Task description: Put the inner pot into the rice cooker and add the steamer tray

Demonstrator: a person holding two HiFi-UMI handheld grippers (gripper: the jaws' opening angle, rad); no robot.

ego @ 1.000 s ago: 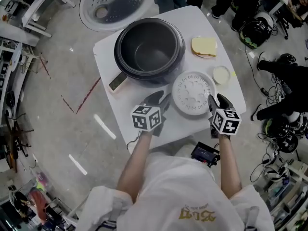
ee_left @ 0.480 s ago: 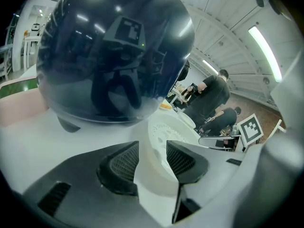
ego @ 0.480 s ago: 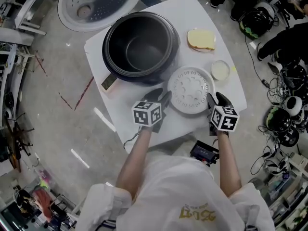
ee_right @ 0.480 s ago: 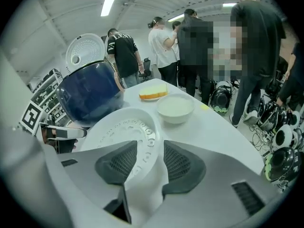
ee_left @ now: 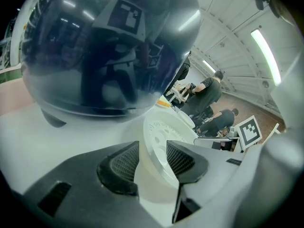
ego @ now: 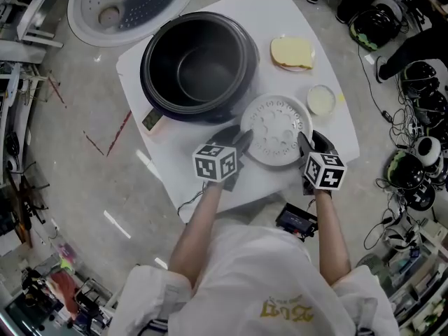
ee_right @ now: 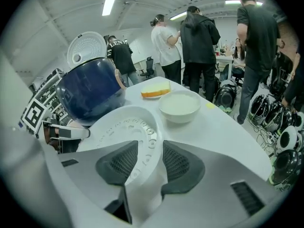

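Note:
The white perforated steamer tray [ego: 276, 128] lies flat on the white table, just in front of the dark rice cooker [ego: 196, 58], whose inner pot [ego: 199, 72] sits inside. My left gripper [ego: 240, 143] straddles the tray's left rim [ee_left: 153, 146]. Its jaws have been opening, and thin gaps show beside the pads [ee_left: 124, 161]. My right gripper [ego: 306, 144] is at the tray's right rim [ee_right: 151, 148]. Its jaws have just been closing, and the pads [ee_right: 176, 161] press on the rim between them.
The cooker's open lid [ego: 129, 2] hangs past the table's far left corner. A yellow sponge-like piece [ego: 292, 51] and a small white bowl [ego: 321, 100] sit right of the cooker. People stand beyond the table [ee_right: 199, 37], and cables and gear lie on the floor to the right [ego: 413, 166].
Both grippers have come down and forward onto the tray's opposite rims. The tray and the cooker stay in place on the table.

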